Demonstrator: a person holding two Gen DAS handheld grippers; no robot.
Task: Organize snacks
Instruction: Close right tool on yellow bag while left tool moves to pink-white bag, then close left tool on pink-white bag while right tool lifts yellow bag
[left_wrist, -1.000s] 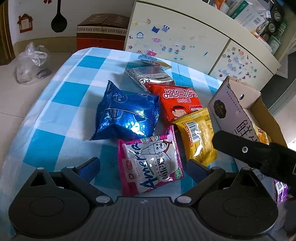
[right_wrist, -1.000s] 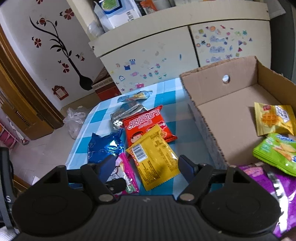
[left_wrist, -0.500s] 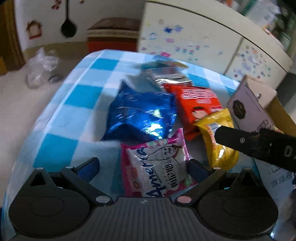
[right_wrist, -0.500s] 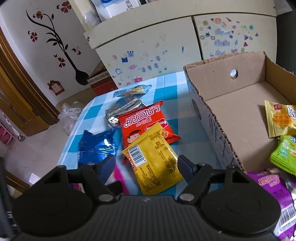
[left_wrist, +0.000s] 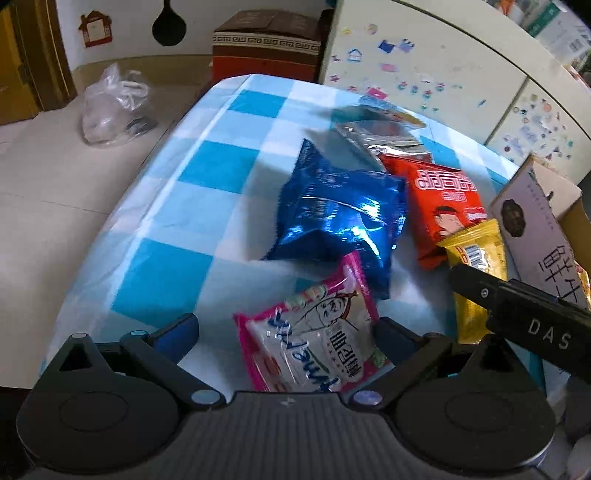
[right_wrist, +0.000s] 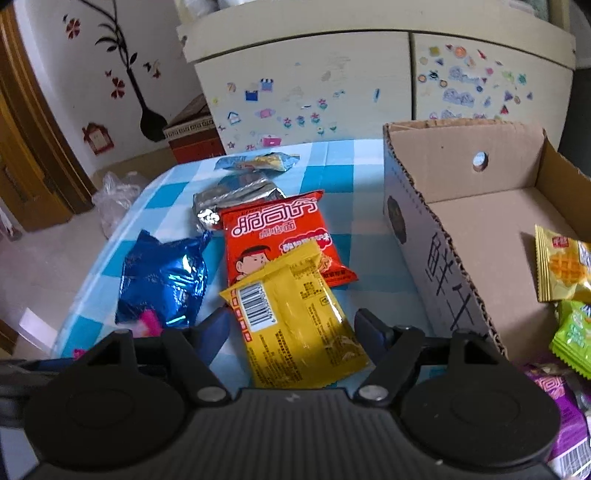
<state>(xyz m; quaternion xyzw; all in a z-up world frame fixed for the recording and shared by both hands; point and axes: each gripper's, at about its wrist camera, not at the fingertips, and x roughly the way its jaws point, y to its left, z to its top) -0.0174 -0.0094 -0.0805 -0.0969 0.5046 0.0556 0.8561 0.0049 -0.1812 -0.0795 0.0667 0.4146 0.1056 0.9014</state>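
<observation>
Several snack packets lie on the blue-checked tablecloth (left_wrist: 207, 184). My left gripper (left_wrist: 284, 332) is open just above the table, with the pink and white packet (left_wrist: 314, 343) lying between its fingers, not pinched. Beyond it sit a blue foil packet (left_wrist: 340, 218), a red packet (left_wrist: 447, 199) and a silver packet (left_wrist: 380, 136). My right gripper (right_wrist: 293, 326) is open and straddles the yellow packet (right_wrist: 295, 314), pads apart from its edges. One right gripper finger (left_wrist: 476, 286) crosses the yellow packet (left_wrist: 476, 251) in the left wrist view. The cardboard box (right_wrist: 461, 206) stands to the right.
Inside the box lie a yellow waffle packet (right_wrist: 561, 269), a green packet (right_wrist: 572, 336) and a purple packet (right_wrist: 554, 398). A small blue packet (right_wrist: 258, 162) lies at the table's far end. The stickered cabinet (right_wrist: 314, 85) is behind; a plastic bag (left_wrist: 114, 107) sits on the floor.
Both grippers have come lower and closer to the packets. The right gripper rolled a little and its finger now lies across the yellow packet in the left wrist view.
</observation>
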